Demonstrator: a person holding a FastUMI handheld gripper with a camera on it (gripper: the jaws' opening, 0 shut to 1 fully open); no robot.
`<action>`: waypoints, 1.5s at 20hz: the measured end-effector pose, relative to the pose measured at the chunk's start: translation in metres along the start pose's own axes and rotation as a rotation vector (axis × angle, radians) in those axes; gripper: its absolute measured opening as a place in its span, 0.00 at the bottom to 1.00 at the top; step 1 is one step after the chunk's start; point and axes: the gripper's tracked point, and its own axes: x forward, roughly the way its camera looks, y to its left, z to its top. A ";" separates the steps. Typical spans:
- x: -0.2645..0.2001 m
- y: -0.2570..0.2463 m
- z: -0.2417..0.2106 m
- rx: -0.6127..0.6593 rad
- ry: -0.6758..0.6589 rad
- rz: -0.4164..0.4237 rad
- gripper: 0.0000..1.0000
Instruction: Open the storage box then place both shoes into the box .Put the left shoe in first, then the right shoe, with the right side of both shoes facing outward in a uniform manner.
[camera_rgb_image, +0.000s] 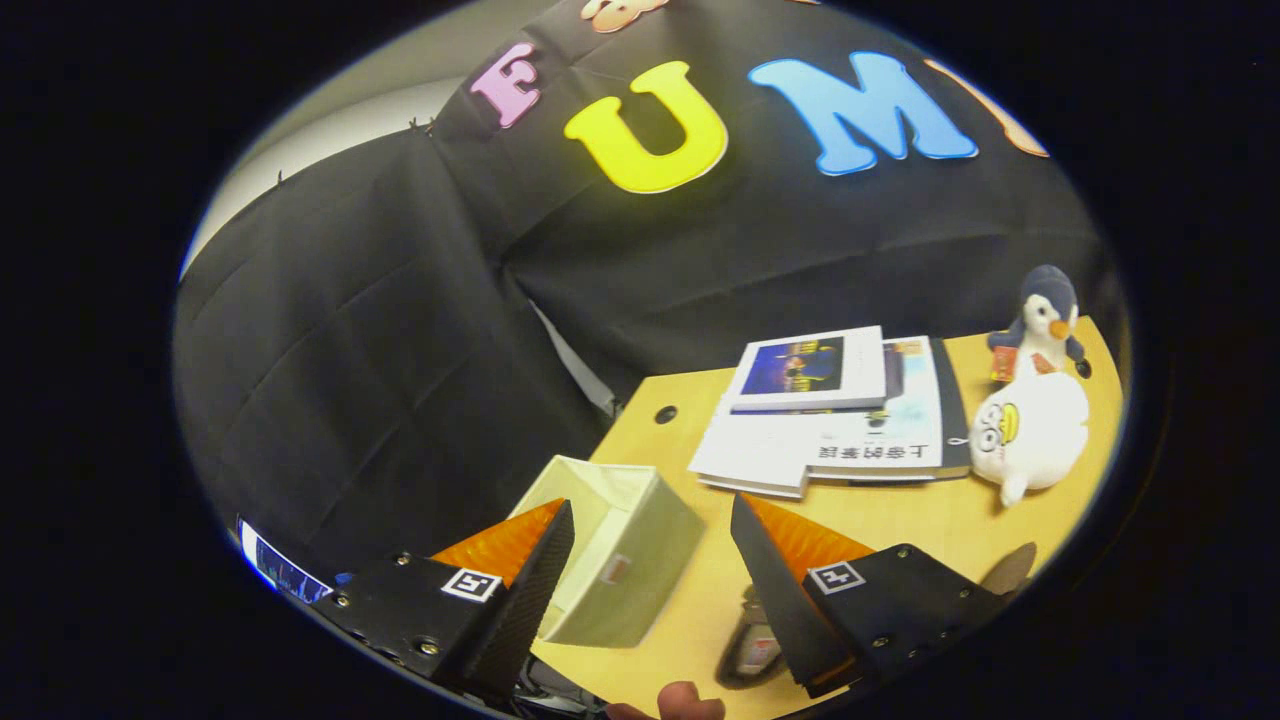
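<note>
We see the gripper (650, 540) with its fingers spread wide and holding nothing, above the light wooden table (900, 515). The pale green fabric storage box (620, 550), open-topped, sits between the fingers, closer to the left one. A dark shoe (750, 645) lies partly hidden beside the right finger. Beyond the fingers rest stacked white books (830, 420) and, further right, a white plush toy (1030, 430) and a penguin plush (1045, 315).

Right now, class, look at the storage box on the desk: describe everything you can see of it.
The storage box is a pale, cream-coloured cube that looks like fabric. Its top is open and the inside looks empty. A small tag sits on the wall facing the fingers. It rests tilted in view on the wooden table, near the table's edge, between and just ahead of the open gripper, which does not touch it.
</note>
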 end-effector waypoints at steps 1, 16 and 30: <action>-0.007 -0.015 -0.004 0.009 0.002 -0.026 0.96; 0.007 -0.107 -0.158 0.041 0.292 -0.193 0.96; 0.073 -0.153 -0.210 0.060 0.492 -0.300 0.84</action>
